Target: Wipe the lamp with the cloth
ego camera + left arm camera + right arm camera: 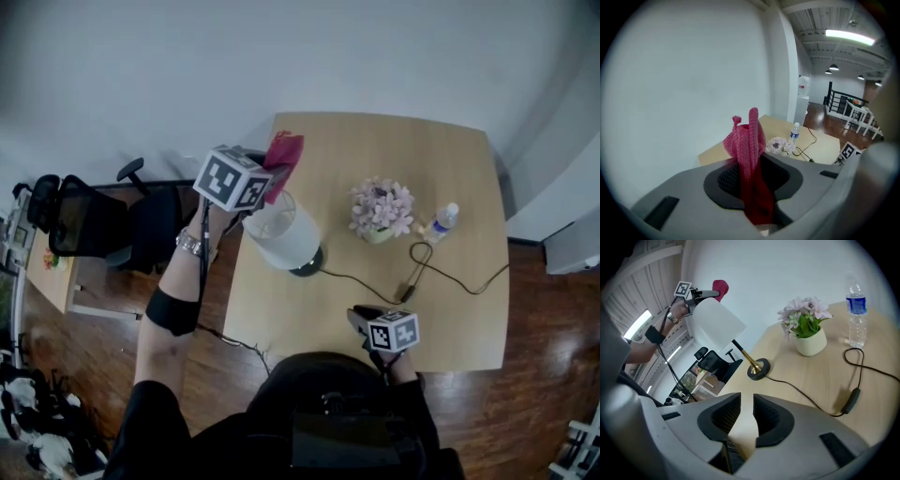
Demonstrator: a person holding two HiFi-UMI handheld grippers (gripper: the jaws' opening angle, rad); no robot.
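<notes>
The lamp has a white shade [281,230] on a brass stem and a dark round base [306,263]; it stands left of the wooden table's [450,159] middle. My left gripper [275,176] hovers just above and behind the shade's top rim, shut on a pink-red cloth [284,153]. In the left gripper view the cloth [747,140] sticks up from between the pads of that gripper [752,171]. My right gripper [362,319] rests low near the table's front edge. Its jaws [746,416] stand a narrow gap apart with nothing between them. It faces the lamp shade [715,322] and base [758,369].
A potted plant with pale flowers [380,211] and a water bottle [445,220] stand right of the lamp. The lamp's black cord with a switch [410,286] loops across the table's right half. An office chair [89,225] stands left of the table.
</notes>
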